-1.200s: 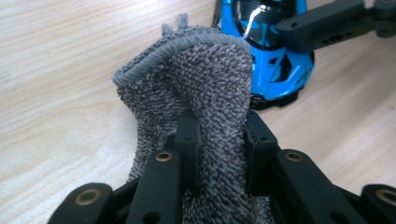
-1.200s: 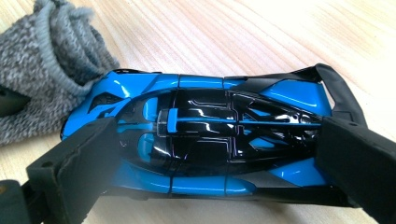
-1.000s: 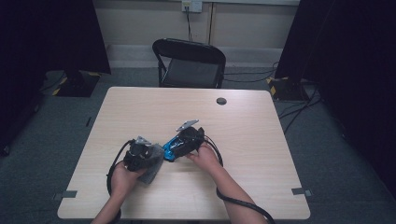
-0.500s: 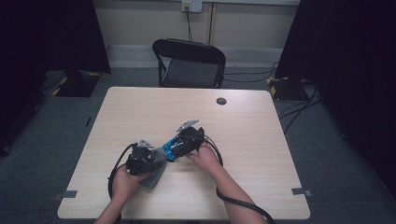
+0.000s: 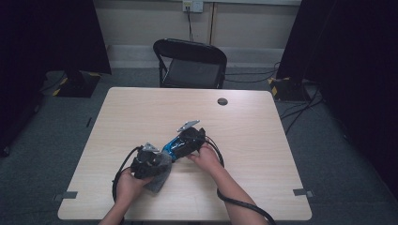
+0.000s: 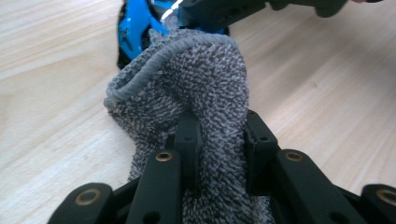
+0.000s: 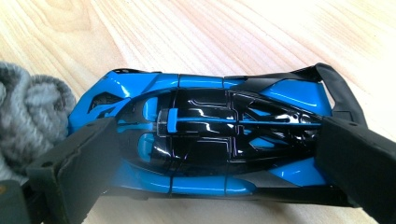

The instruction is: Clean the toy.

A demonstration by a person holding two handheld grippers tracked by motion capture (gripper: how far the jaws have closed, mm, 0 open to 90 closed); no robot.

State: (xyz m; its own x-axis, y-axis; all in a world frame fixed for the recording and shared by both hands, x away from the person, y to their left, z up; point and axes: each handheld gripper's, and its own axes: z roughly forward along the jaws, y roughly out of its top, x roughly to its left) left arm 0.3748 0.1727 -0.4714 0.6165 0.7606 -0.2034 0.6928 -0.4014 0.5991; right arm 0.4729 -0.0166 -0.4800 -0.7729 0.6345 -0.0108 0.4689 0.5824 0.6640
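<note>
Your left gripper (image 6: 219, 140) pinches a soft, floppy grey cloth (image 6: 196, 79) while your right gripper (image 7: 210, 154) clamps the rigid, glossy blue car (image 7: 210, 135) end to end.

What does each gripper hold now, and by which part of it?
The left gripper pinches a bunched fold of the grey cloth. The right gripper clamps the blue toy car lengthwise, one jaw at each end.
</note>
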